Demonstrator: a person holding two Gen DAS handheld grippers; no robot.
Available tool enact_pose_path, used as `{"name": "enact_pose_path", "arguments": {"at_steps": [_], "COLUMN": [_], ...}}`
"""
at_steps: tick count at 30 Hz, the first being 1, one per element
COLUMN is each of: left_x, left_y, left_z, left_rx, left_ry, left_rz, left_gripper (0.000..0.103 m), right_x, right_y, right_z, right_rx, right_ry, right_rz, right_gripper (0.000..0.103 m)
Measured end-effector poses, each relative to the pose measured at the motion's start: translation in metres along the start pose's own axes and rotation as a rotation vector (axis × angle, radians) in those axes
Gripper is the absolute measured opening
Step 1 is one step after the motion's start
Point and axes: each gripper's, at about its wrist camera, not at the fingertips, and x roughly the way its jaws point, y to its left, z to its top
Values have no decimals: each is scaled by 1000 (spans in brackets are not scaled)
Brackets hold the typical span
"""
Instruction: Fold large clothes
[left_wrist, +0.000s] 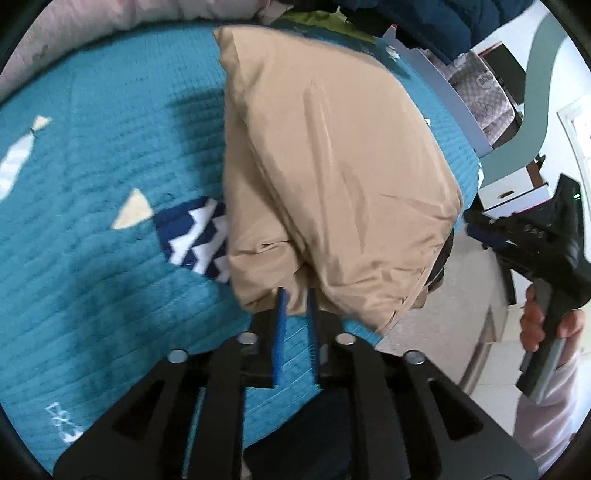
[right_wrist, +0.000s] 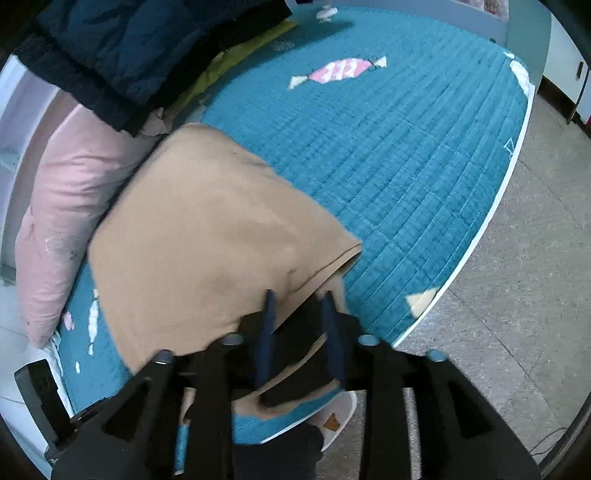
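A folded tan garment (left_wrist: 332, 177) lies on a bed under a teal quilted bedspread (left_wrist: 110, 277), directly ahead of both grippers we hold. In the left wrist view, the left gripper (left_wrist: 296, 295) sits at the garment's near edge, its blue-padded fingers (left_wrist: 281, 325) a narrow gap apart; the tan cloth reaches down to their tips, but we cannot tell whether any of it is pinched between them. In the right wrist view, the right gripper (right_wrist: 298, 297) has its jaws parted wider, straddling the garment's near corner, where the tan top layer (right_wrist: 207, 240) lifts off a dark lining (right_wrist: 295, 373); the pads do not appear to press on the fabric.

Beyond the left gripper's tips and to their left, a navy-and-white chevron patch (left_wrist: 195, 236) on the bedspread peeks out from under the garment. To that gripper's far right, a person's hand (left_wrist: 546, 321) holds the handle of the other gripper (left_wrist: 535, 236) off the bed's edge, above the pale floor (left_wrist: 436, 332).

Ahead of the right gripper and to its left lies a pink pillow (right_wrist: 66, 206), with a pile of dark blue clothes (right_wrist: 129, 48) further beyond it. A pink candy-shaped patch (right_wrist: 340, 70) marks the bedspread far ahead, and tiled floor (right_wrist: 517, 277) runs along that gripper's right.
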Motion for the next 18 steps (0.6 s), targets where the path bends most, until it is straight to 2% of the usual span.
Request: {"name": "enact_pose_path", "arguments": {"at_steps": [1, 2, 4, 5, 7, 10, 14, 18], "left_x": [-9, -17, -29, -37, -52, -74, -101, -138], "left_y": [5, 7, 8, 8, 10, 15, 15, 18], "left_z": [-5, -9, -15, -18, -26, -33, -38, -53], "left_rx": [7, 14, 16, 18, 12, -17, -47, -37], "left_ry": [-12, -23, -46, -71, -105, -131, -186, -241], "left_rz": [15, 35, 88, 125, 163, 169, 191, 223], "left_gripper": [24, 29, 61, 64, 74, 79, 87, 88], "right_x": [-6, -13, -26, -29, -33, -37, -59, -84], "right_y": [2, 10, 23, 26, 37, 53, 86, 121], "right_z": [-4, -10, -21, -26, -35, -50, -81, -108], "right_rx": [-4, -12, -11, -7, -1, 4, -22, -82], "right_ry": [-12, -36, -78, -91, -84, -71, -128, -199], "right_rz": [-4, -18, -28, -17, 15, -16, 7, -20], "right_gripper": [56, 62, 86, 91, 94, 94, 94, 94]}}
